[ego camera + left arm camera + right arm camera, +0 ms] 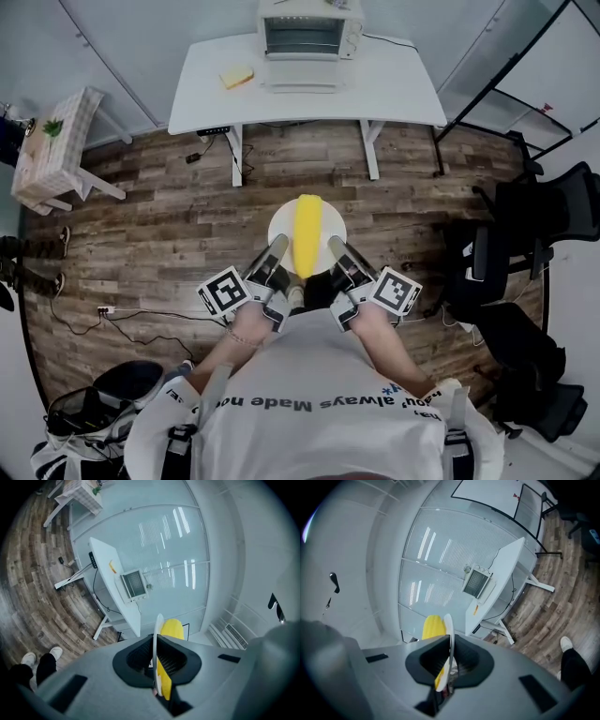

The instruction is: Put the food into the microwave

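A white plate (278,230) with a yellow corn cob (307,234) on it is held level in front of me, above the wooden floor. My left gripper (278,247) is shut on the plate's left rim, my right gripper (336,247) on its right rim. In the left gripper view the plate (155,639) stands edge-on between the black pads with the corn (171,629) behind it. The right gripper view shows the plate's rim (450,634) and the corn (431,626) the same way. The microwave (305,36) stands far ahead on the white table (394,89), its door open downward.
A yellow sponge-like block (236,77) lies on the table left of the microwave. Table legs and cables (202,150) lie below it. Black office chairs (534,225) stand at the right, a small checked table (52,150) at the left, a bag (98,403) by my feet.
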`<state>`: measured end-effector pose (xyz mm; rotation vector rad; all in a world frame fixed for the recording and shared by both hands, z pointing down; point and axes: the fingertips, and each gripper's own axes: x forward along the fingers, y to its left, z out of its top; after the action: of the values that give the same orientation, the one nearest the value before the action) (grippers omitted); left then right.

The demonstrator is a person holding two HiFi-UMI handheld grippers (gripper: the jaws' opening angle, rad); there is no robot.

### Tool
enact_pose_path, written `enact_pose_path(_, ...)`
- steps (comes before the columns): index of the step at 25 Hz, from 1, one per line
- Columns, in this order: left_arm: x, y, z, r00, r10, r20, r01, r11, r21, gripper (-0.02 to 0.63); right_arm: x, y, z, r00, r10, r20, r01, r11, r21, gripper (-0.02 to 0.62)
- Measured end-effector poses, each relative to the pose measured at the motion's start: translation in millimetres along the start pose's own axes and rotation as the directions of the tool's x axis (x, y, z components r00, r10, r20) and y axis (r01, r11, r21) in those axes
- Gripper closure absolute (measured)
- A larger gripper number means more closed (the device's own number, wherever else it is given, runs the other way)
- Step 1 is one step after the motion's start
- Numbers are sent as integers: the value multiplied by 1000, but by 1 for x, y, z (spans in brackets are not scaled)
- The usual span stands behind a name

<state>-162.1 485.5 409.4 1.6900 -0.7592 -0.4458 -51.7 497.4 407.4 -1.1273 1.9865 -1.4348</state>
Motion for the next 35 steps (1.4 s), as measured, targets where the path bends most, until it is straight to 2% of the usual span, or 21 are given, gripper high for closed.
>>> enact_pose_path(2,7,3,5,1000,4,3,-4,1000,-2,581,5,-8,5,1000,-24,-2,24,1000,6,572)
enact_pose_path(4,16,6,11,1000,14,3,-14,1000,8,581,14,-9,13,1000,-9,-1,9,1000,3,572)
enact_pose_path(7,38,4,19,1000,-13,8,13,1000,-15,581,27,-13,29,1000,5,0,-5,1000,5,572)
enact_pose_path(11,65,9,29,1000,9,3,-9,1000,-3,581,41,-25,53,1000,5,-2,-5,1000,8,572)
enact_pose_path(17,120,7,47,1000,-3,11,3,1000,-14,581,66,-47,100,1000,-13,-9,13,1000,16,572)
enact_pose_path(21,154,13,61,999,47,14,-47,999,4,581,86,-57,134,1000,-1,-19,1,1000,18,572)
enact_pose_path(25,193,6,75,999,20,32,-20,1000,-7,581,106,-63,169,999,26,-22,-25,1000,14,572)
enact_pose_path(28,216,9,83,998,53,33,-53,999,7,581,118,-68,193,999,31,-25,-30,999,18,572)
enact_pose_path(35,271,4,96,998,36,54,-36,999,-4,581,138,-92,240,999,6,-43,-5,1000,26,572)
